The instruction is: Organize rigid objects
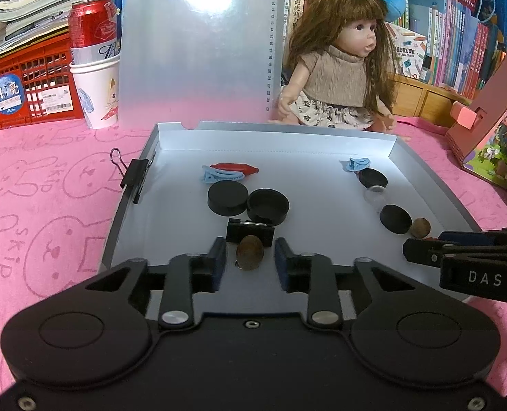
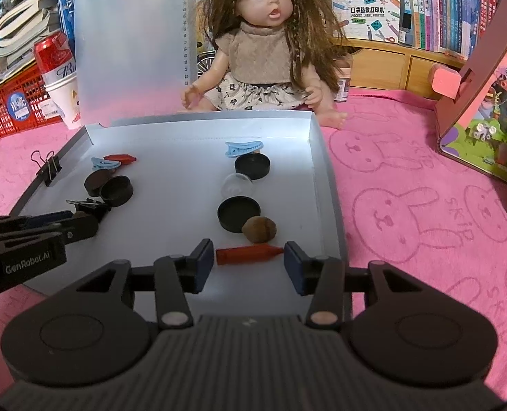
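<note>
A shallow grey tray holds small objects. My left gripper is open, with a brown nut lying between its fingers, just before a black binder clip and two black caps. A blue hair clip and a red piece lie behind. My right gripper is open around a red piece lying on the tray, not touching it. A second nut, a black cap, a clear cap, another black cap and a blue clip lie ahead.
A binder clip grips the tray's left rim. The tray's translucent lid stands upright behind. A doll sits behind the tray. A can in a paper cup, a red crate and a pink box stand on the pink cloth.
</note>
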